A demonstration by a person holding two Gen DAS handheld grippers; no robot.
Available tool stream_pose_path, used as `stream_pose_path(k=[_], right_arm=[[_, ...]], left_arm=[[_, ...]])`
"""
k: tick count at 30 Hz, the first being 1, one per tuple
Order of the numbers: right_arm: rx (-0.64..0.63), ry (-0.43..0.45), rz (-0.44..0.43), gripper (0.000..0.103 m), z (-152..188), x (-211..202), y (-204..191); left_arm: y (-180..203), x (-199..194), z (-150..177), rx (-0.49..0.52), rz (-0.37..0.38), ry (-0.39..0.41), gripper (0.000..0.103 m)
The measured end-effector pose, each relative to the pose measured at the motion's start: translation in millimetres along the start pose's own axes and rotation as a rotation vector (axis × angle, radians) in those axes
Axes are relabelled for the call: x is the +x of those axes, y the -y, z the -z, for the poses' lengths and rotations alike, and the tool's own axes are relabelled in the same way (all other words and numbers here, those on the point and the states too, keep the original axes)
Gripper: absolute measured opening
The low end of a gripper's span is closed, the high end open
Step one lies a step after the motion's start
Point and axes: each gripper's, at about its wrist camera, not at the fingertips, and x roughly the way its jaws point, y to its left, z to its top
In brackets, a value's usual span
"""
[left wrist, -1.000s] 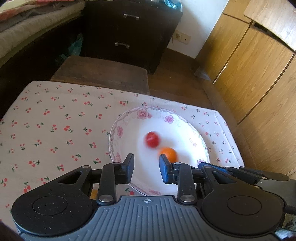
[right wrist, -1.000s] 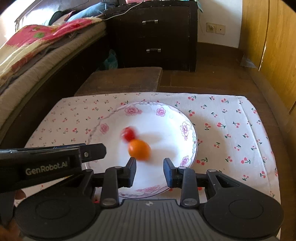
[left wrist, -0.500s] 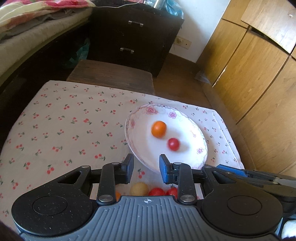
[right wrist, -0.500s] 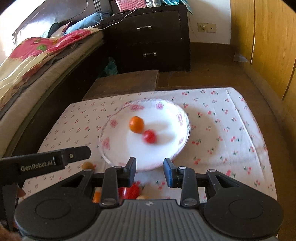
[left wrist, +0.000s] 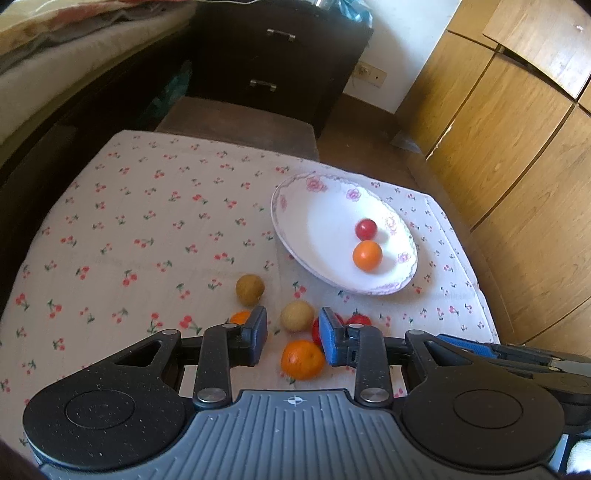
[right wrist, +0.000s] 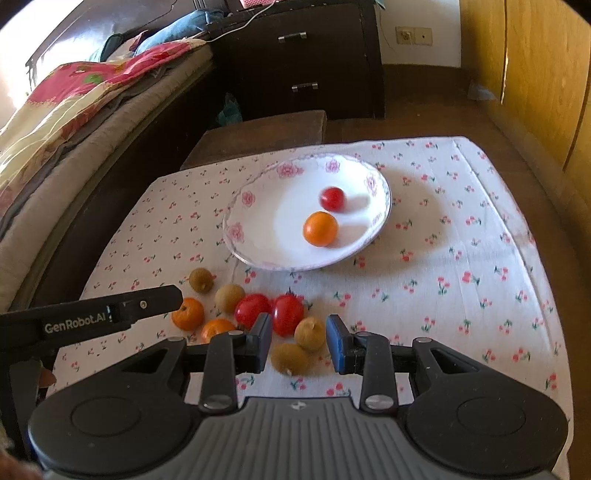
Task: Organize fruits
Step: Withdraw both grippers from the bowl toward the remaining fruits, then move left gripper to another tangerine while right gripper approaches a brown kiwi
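Toward the table's far right corner, floral plate (right wrist: 236, 236) now holding one orange (right wrist: 320, 229) and one tomato (right wrist: 332, 199), both settled after rolling; remaining fruit cluster (right wrist: 255, 310) near front edge beneath withdrawn, empty left gripper (left wrist: 291, 336), its jaws opening, and empty, parted right gripper (right wrist: 300, 341).

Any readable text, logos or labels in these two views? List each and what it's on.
"GenRobot.AI": white lettering on the side of the left gripper, seen in the right wrist view.
A small white mark sits beside that lettering, too small to read.
A crosshair emblem sits on the grey housing of each gripper; it is a symbol, not text.
Nothing readable on the plate, the tablecloth, the drawers or the wall socket.
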Motion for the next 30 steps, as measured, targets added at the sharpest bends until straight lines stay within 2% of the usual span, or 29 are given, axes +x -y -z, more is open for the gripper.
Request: stream_pose_path(k=[12, 17, 30], right_arm=[[0.005, -0.046, -0.005, 0.034, 5, 10, -2], [0.004, -0.063, -0.007, 0.038, 5, 15, -3], [0.035, -0.072, -0.012, 0.038, 3, 17, 3]], left_arm=[[-14, 27, 2, -0.035, -0.041, -0.053, 0.041], [-13, 34, 0, -0.015, -0.069, -0.052, 0.043], [-9, 50, 0, 0.022, -0.121, -0.068, 0.051]])
